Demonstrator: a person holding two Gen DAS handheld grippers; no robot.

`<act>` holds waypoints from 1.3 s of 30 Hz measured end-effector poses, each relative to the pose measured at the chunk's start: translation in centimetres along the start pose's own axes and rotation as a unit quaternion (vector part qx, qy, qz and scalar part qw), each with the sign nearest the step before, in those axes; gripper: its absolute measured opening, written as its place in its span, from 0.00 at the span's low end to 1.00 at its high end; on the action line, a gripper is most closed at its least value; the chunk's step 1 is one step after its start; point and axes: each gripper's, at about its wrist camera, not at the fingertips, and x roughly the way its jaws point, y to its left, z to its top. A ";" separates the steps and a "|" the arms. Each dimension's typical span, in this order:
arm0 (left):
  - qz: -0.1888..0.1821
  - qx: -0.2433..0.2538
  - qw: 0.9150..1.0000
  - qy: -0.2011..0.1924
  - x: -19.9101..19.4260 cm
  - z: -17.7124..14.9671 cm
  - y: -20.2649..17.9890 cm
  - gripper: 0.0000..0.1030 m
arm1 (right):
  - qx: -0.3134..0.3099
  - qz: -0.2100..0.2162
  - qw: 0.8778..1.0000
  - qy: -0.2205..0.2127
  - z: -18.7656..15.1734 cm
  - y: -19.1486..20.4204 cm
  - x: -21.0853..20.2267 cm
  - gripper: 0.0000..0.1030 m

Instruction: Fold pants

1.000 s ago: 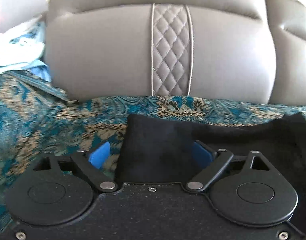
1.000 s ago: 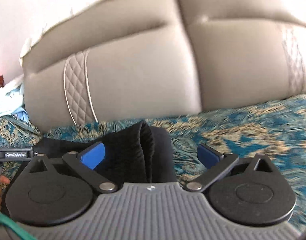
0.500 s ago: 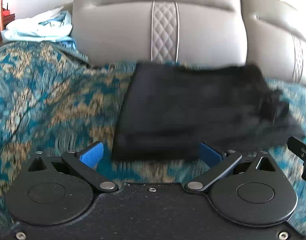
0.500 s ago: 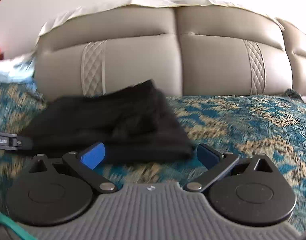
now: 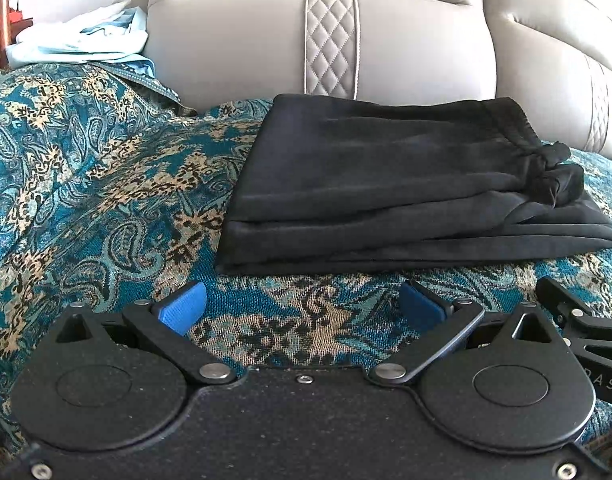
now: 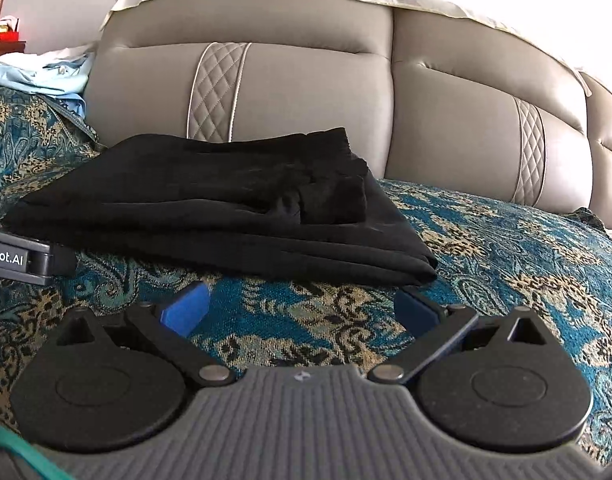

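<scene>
The black pants [image 5: 394, 184] lie folded in a flat stack on the patterned teal bedspread [image 5: 97, 200], close to the headboard. They also show in the right wrist view [image 6: 225, 204], with the gathered waistband on top at the right. My left gripper [image 5: 301, 308] is open and empty, a short way in front of the stack's near edge. My right gripper [image 6: 301, 308] is open and empty, in front of the stack's near right corner. Neither touches the pants.
A grey padded headboard [image 5: 386, 48] stands right behind the pants. Pale blue and white clothes [image 5: 81, 44] are piled at the far left. The right gripper's body [image 5: 586, 328] shows at the left view's right edge; the left gripper's body [image 6: 17, 260] shows at the right view's left edge.
Both grippers were open around the pants' edges a second ago. They have pulled back toward me, and the folded pants now lie free on the bed.
</scene>
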 end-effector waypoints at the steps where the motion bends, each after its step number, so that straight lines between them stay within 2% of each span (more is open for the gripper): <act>1: 0.000 0.000 1.000 -0.002 0.1 0.0 0.1 1.00 | 0.002 0.004 1.000 0.001 0.0 0.0 0.1 1.00; 6: 0.000 -0.003 1.000 -0.001 0.1 0.1 0.1 1.00 | 0.022 0.023 0.999 0.011 0.1 -0.6 0.5 1.00; 39: 0.001 -0.008 1.000 -0.004 0.2 0.0 0.1 1.00 | 0.012 0.026 1.000 0.008 0.0 -0.3 0.5 1.00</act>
